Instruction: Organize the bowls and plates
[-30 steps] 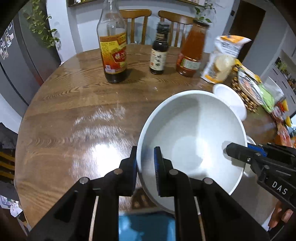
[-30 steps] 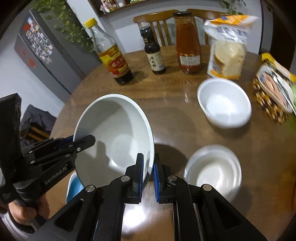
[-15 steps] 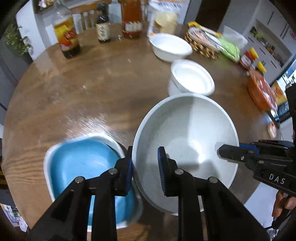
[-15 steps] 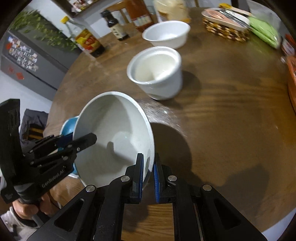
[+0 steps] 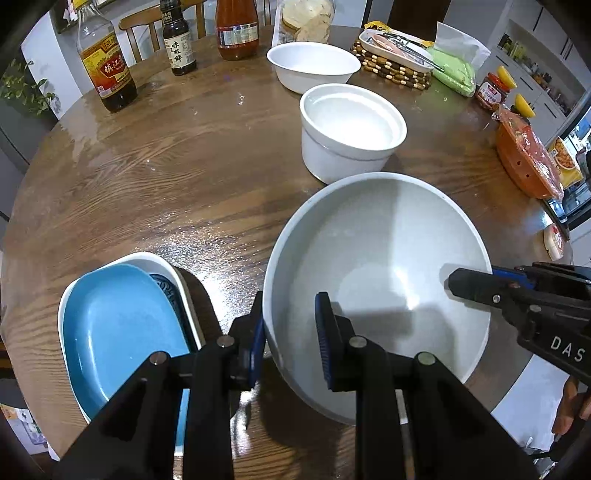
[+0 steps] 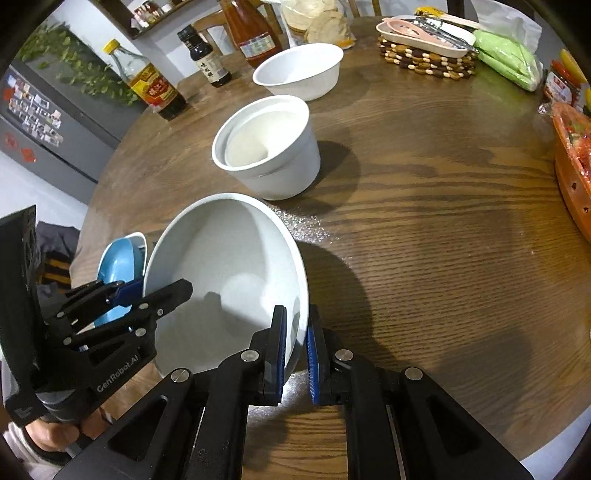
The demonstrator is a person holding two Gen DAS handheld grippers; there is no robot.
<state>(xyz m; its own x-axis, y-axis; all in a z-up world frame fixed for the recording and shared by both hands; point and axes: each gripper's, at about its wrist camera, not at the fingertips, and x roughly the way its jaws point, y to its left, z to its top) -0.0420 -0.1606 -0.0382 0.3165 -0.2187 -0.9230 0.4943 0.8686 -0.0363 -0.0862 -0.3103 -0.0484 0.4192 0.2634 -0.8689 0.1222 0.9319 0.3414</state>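
The round wooden table carries everything here, with bottles, snack bags and a woven trivet along its far edge. The large pale grey bowl sits near the table's front edge, tilted, and is gripped at opposite sides of its rim. The right gripper is clenched on the rim, one blue pad inside the wall and the other outside it. The left gripper straddles the rim on the other side, its jaws set a little apart; its outer pad lies against the outside wall, while a gap shows between the inner pad and the bowl's inside, so it is released. Just left of the grey bowl lies a stack of oval dishes: a blue oval plate resting in a white dish. Behind the grey bowl, close by, stands a straight-sided white bowl with a second one nested inside it. Farther back is a shallower white bowl, near the chili sauce bottle, the small soy sauce bottle and the vinegar bottle
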